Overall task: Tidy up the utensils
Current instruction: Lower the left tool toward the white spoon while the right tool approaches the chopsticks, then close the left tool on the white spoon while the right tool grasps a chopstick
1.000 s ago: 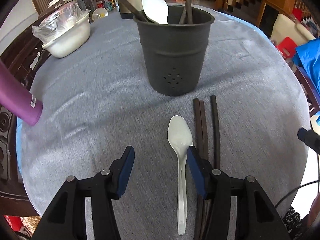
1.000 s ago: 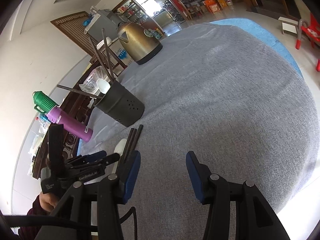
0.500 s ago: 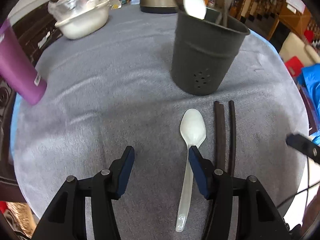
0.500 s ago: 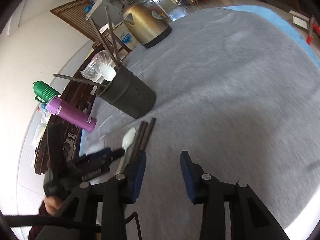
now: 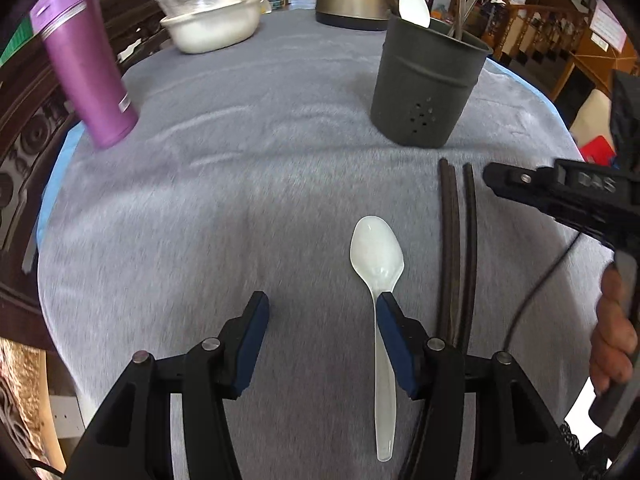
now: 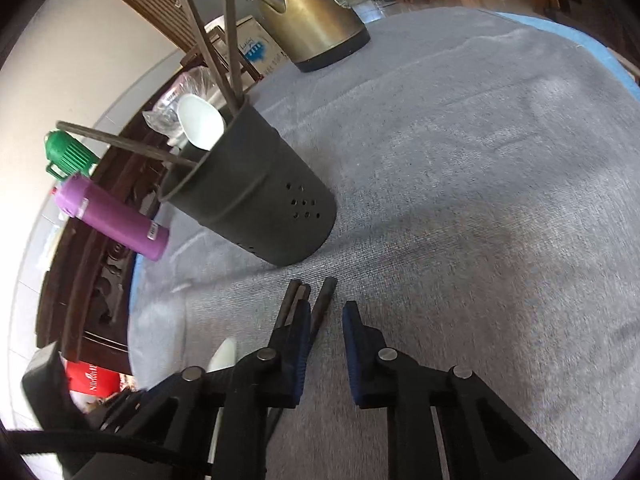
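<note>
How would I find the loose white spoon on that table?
Start at the dark utensil holder on the grey tablecloth. In front of it lie three dark chopsticks; the white plastic spoon lies flat beside them, the only pale utensil outside the holder.

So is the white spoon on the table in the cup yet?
Not yet. That white spoon lies flat on the grey cloth, outside the dark cup. Another spoon already stands inside.

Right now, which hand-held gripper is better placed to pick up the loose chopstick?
Right hand-held gripper: its closing jaws already straddle the single dark chopstick. The left hand-held gripper sits by the white plastic spoon.
</note>
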Demonstrator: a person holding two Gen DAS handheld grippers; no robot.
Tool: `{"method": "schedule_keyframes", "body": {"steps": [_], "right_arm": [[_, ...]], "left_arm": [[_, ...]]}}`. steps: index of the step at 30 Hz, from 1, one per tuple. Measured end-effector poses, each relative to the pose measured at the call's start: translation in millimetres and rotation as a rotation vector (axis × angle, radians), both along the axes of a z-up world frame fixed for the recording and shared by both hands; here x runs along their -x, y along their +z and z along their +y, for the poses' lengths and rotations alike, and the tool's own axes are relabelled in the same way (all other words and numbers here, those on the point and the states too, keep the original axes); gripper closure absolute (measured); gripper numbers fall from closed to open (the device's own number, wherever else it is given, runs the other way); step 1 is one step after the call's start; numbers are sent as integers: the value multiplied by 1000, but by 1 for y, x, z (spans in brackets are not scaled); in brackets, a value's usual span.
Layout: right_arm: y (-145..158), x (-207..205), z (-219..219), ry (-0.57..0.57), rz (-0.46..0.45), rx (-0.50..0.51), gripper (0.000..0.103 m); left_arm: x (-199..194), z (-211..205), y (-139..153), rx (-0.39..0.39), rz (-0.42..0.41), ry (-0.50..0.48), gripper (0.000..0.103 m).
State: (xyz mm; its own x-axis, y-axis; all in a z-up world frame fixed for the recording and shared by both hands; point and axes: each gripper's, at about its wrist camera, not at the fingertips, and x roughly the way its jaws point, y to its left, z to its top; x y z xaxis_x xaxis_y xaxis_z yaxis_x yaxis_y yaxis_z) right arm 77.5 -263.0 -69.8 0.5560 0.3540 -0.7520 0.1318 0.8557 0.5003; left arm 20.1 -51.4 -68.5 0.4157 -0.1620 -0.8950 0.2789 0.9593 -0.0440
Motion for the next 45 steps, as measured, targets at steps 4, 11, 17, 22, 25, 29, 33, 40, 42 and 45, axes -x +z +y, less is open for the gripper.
{"method": "schedule_keyframes", "body": {"steps": [4,11,17,22,25,29,33,40,42,45], "right_arm": [[-7,-6,6,13,14,2,85],[-3,-16,19,64,8,115,90],[2,-13,27,147,-2,241,93],[7,-1,16,182,11,362,92],[7,0,-1,170,56,345,92],[6,-4,-22,109,140,234,91],[3,-4,-50,40,210,41,90],[3,-1,-75,-41,265,-55,86],[2,-4,-69,-36,275,-38,86],[2,-13,-50,-15,286,10,86]], "left_arm": [[4,11,1,27,17,28,45],[2,41,6,64,42,83,46],[8,59,19,77,36,72,46],[1,49,25,71,30,-2,46],[-4,24,34,49,44,-52,46],[-17,12,30,19,71,-93,46],[-27,0,24,-7,114,-116,46],[-40,-15,17,-30,104,-141,56],[-43,-19,17,-36,94,-151,68],[-46,-22,15,-47,81,-161,74]]}}
